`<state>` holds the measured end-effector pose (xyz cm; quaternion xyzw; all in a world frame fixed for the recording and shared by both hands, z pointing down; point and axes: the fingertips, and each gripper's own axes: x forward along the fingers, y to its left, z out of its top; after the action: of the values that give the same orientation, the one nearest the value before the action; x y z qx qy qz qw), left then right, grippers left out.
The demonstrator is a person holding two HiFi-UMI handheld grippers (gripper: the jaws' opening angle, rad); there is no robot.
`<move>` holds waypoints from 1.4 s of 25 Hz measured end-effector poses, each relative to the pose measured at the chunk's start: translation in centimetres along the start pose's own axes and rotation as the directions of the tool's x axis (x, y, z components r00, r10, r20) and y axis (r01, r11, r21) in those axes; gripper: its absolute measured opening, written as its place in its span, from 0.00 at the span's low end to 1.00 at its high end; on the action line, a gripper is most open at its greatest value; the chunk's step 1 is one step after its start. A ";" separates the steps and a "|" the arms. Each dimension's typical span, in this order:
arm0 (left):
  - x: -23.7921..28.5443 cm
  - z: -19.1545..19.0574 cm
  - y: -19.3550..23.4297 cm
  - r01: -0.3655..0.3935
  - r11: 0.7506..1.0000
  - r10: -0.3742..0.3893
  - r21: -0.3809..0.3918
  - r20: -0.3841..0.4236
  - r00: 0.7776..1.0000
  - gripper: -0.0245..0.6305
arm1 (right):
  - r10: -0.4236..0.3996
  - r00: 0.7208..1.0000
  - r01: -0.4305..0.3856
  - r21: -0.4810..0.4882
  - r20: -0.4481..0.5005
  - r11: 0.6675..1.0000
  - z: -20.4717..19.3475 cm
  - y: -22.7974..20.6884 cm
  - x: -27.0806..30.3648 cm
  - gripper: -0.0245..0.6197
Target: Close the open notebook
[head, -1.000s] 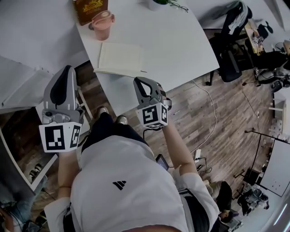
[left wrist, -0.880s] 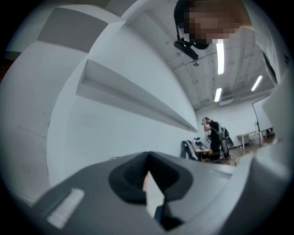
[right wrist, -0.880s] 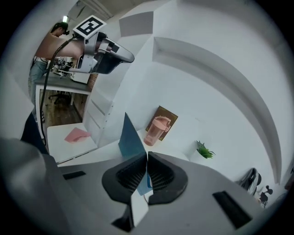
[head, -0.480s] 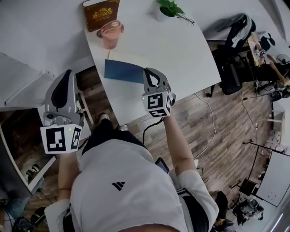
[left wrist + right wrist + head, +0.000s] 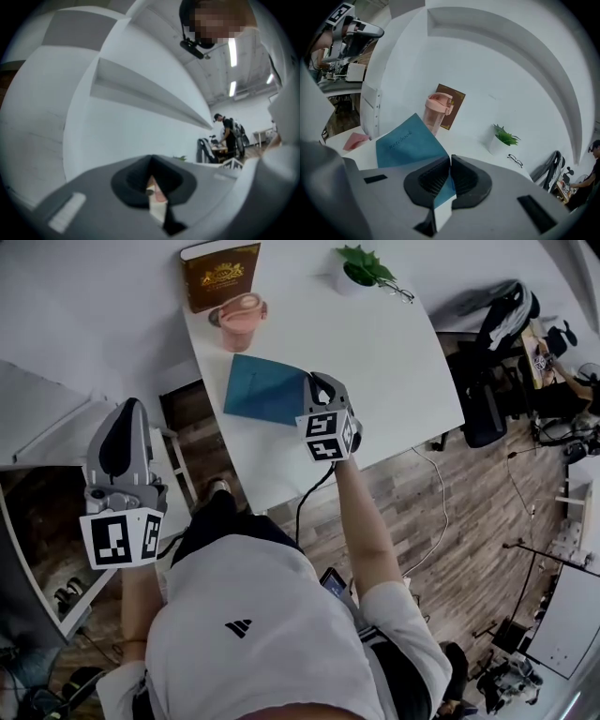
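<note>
1. Wood-plank floor (image 5: pixel 469 512) runs under a white table (image 5: pixel 394 352), and a person (image 5: pixel 253 634) in a white shirt stands at the table's near corner, one gripper in each hand.
2. Nearest, the left gripper (image 5: pixel 128 409) hangs off the table's left side, over the floor and well apart from everything on the tabletop. Its jaws are pressed together with nothing between them.
3. Further in, the right gripper (image 5: pixel 321 385) reaches over the table edge and points downward. Its jaws are clenched on the edge of the teal notebook (image 5: pixel 265 390).
4. That notebook lies near the table's front-left corner. Its teal cover is tilted up off the surface rather than lying flat, with the word "notebook" printed across it.
5. Behind the notebook stands a pink lidded tumbler (image 5: pixel 240 320), upright.
6. Just past the tumbler, a brown book (image 5: pixel 221 275) with gold ornament stands against the wall.
7. Farther right along the back sit a small potted plant (image 5: pixel 361 268) and a pair of eyeglasses (image 5: pixel 398 292) beside it.
8. Beyond the table's right end, a dark office chair (image 5: pixel 492 381) stands on the floor.
</note>
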<state>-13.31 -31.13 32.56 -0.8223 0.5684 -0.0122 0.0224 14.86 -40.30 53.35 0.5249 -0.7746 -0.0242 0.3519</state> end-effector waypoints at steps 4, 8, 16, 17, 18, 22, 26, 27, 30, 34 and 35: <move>0.2 -0.4 0.8 -0.015 1.000 0.015 0.001 -0.014 1.000 0.05 | -0.007 0.999 0.008 0.021 -0.042 1.000 -1.0 -0.1 1.7 0.06; 0.7 -0.7 1.4 -0.022 1.000 0.022 0.004 -0.027 0.999 0.05 | 0.002 0.997 0.001 0.031 -0.082 1.000 -2.0 -0.1 3.5 0.06; 1.3 -1.3 2.6 -0.041 0.999 0.042 0.007 -0.051 0.998 0.05 | 0.026 0.987 -0.015 0.070 -0.158 0.997 -3.8 0.2 6.0 0.08; 1.4 -1.4 2.8 -0.044 0.999 0.044 0.007 -0.053 0.998 0.05 | 0.027 0.986 -0.015 0.074 -0.165 0.997 -4.0 0.2 6.3 0.08; 1.4 -1.5 2.9 -0.046 0.999 0.046 0.007 -0.054 0.997 0.05 | 0.028 0.985 -0.015 0.075 -0.171 0.997 -4.1 0.2 6.5 0.08; 1.5 -1.6 3.2 -0.051 0.999 0.052 0.008 -0.058 0.997 0.05 | 0.042 0.981 -0.026 0.086 -0.191 0.996 -4.5 0.3 7.1 0.10; 1.5 -1.7 3.4 -0.054 0.999 0.055 0.007 -0.061 0.997 0.05 | 0.056 0.975 -0.034 0.105 -0.214 0.994 -4.8 0.4 7.7 0.11; 1.5 -1.7 3.5 -0.055 0.998 0.055 0.008 -0.062 0.997 0.05 | 0.058 0.974 -0.035 0.108 -0.218 0.994 -4.9 0.4 7.8 0.11; 1.6 -1.8 3.7 -0.057 0.998 0.058 0.009 -0.063 0.996 0.05 | 0.061 0.973 -0.035 0.122 -0.221 0.992 -5.0 0.5 8.0 0.12; 1.9 -1.9 3.7 -0.054 0.999 0.054 0.005 -0.064 0.996 0.05 | 0.067 0.975 -0.035 0.150 -0.212 0.988 -5.0 0.2 8.1 0.13; 2.0 -1.9 3.6 -0.051 0.999 0.051 0.004 -0.064 0.997 0.05 | 0.064 0.976 -0.029 0.166 -0.208 0.986 -5.1 0.1 8.1 0.14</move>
<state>-16.08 -34.29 34.28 -0.8066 0.5898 -0.0384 0.0055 16.09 -45.28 61.36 0.5332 -0.7440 0.1034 0.3891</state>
